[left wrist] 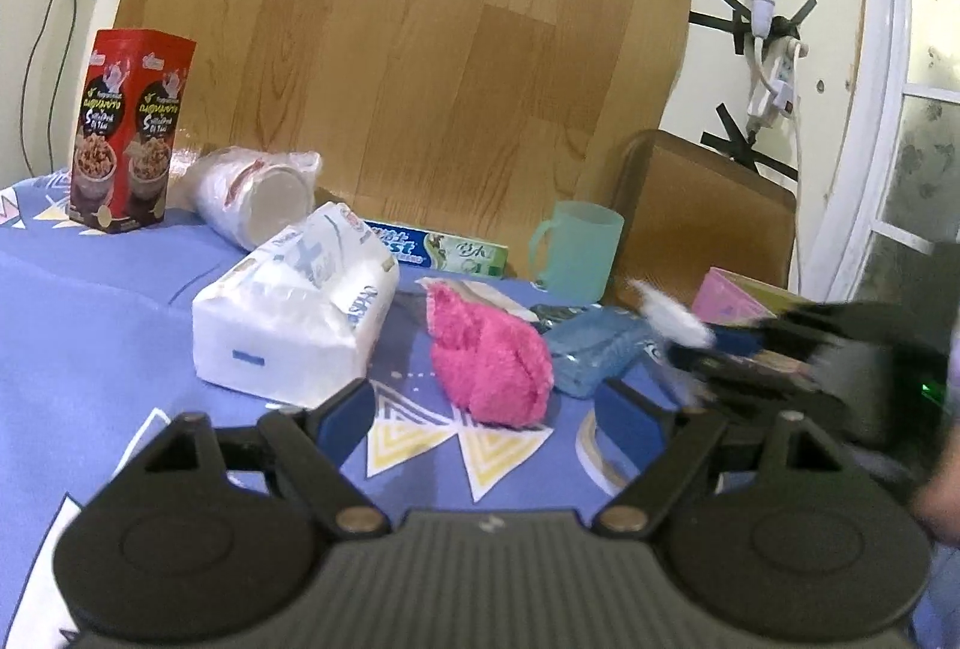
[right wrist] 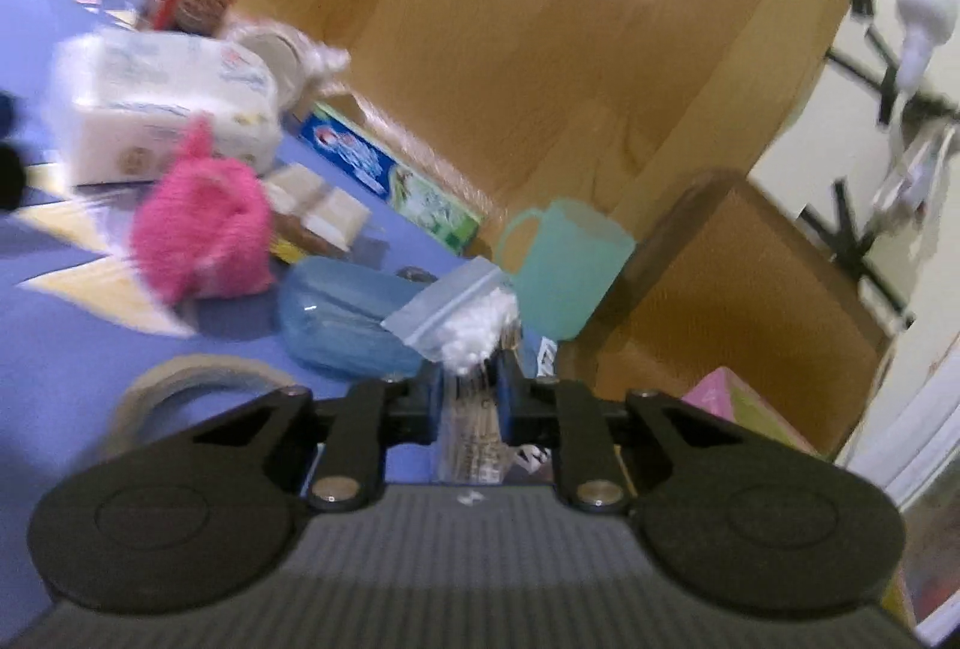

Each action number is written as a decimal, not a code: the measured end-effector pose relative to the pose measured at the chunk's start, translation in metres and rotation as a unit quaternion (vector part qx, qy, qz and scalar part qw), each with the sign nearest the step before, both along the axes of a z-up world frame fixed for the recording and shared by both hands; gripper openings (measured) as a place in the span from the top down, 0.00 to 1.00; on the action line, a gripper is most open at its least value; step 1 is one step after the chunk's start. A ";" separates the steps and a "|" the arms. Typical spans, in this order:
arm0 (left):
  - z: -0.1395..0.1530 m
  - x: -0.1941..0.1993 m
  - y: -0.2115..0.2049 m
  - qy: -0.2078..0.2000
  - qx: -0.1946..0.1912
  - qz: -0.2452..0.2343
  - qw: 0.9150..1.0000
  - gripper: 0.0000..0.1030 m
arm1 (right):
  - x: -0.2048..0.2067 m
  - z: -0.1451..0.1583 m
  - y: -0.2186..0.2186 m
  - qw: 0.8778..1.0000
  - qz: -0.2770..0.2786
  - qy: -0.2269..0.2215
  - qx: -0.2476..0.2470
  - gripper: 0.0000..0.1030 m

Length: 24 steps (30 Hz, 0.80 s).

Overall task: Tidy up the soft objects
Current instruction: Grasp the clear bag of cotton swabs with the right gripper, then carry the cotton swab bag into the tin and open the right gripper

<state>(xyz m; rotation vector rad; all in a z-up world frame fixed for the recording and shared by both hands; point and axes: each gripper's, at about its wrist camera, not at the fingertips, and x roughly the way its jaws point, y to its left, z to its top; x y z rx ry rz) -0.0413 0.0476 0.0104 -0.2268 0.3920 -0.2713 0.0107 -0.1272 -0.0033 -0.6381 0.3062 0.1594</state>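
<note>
Left view, left to right: tissue pack centre-left, pink fluffy cloth dead centre just ahead of our left gripper, fingers wide apart and empty. Blue pouch right of the cloth. Right gripper at the frame's right edge is clamped on a zip bag of white cotton, held off the table. We judge the cloth as next; left is nearer, its long axis running away from the fingers.
</note>
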 end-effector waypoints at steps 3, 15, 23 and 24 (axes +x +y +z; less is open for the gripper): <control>0.000 -0.002 0.000 -0.002 -0.001 0.000 1.000 0.18 | -0.057 0.002 -0.005 0.999 0.031 -0.022 -0.017 0.81; 0.019 -0.007 -0.041 0.080 -0.060 -0.137 0.986 0.13 | -0.174 -0.003 -0.084 0.984 -0.008 0.101 0.146 0.33; 0.002 -0.004 -0.101 0.213 -0.084 -0.240 0.944 0.32 | -0.147 -0.007 -0.112 0.946 0.002 0.138 0.292 0.17; -0.005 0.000 -0.110 0.236 -0.089 -0.251 0.935 0.39 | -0.142 -0.010 -0.110 0.943 0.006 0.146 0.300 0.16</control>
